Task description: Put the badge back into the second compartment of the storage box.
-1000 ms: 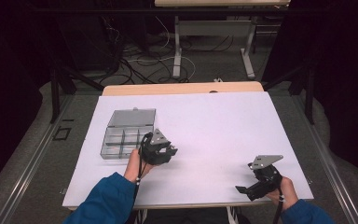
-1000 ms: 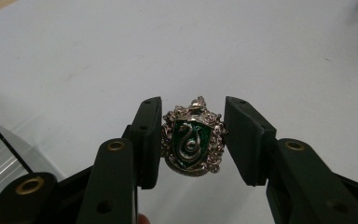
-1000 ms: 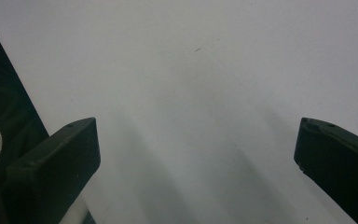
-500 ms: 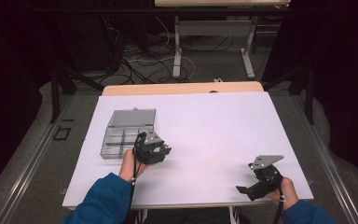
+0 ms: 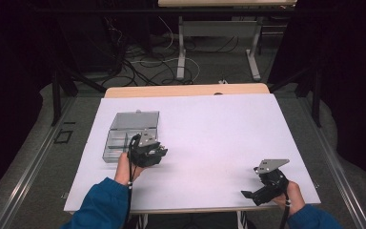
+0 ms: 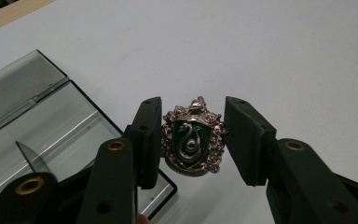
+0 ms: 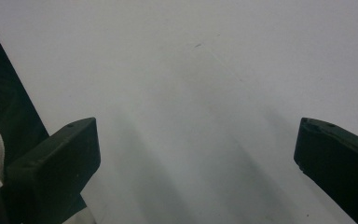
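Lower left of the high view: a crest badge [image 6: 193, 138] is being clamped by the left tongs [image 5: 148, 151], beside the open clear case [image 5: 132, 130]. Lower right: the right tongs [image 5: 263, 188] are being held wide open, empty, over the white worktop [image 5: 219, 133].

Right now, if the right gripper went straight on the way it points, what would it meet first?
Most likely the white table top. The right gripper has its jaws wide apart with nothing between them, and its own view shows bare white surface ahead. How steeply it tilts down is hard to judge, so where it would touch is uncertain.
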The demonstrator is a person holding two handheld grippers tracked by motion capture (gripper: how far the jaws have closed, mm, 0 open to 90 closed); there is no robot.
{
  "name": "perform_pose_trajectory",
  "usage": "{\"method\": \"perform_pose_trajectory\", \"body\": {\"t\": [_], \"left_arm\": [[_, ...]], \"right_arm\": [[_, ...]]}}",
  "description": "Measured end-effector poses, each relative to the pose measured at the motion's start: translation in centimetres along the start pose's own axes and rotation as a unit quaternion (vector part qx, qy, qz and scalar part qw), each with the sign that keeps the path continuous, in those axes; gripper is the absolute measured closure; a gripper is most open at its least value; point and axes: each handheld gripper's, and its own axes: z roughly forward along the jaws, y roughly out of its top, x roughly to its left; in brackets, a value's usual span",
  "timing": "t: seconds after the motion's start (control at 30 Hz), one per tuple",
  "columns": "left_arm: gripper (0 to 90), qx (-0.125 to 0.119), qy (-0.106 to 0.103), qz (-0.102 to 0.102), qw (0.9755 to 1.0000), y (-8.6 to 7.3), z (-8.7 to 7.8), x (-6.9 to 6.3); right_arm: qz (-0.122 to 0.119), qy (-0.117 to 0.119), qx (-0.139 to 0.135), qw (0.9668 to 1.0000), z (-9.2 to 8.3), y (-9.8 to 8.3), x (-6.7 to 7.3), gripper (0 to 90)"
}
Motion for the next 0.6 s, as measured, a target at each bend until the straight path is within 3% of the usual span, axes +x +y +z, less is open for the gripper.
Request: {"method": "perform_pose_trajectory", "body": {"t": [0.6], "left_arm": [[58.7, -0.002, 0.018, -0.014, 0.9997, -0.4, -1.0, 1.6]], "right_arm": [[-0.007, 0.001, -0.006, 1.0, 0.2, 0.0, -0.1, 0.1]]}}
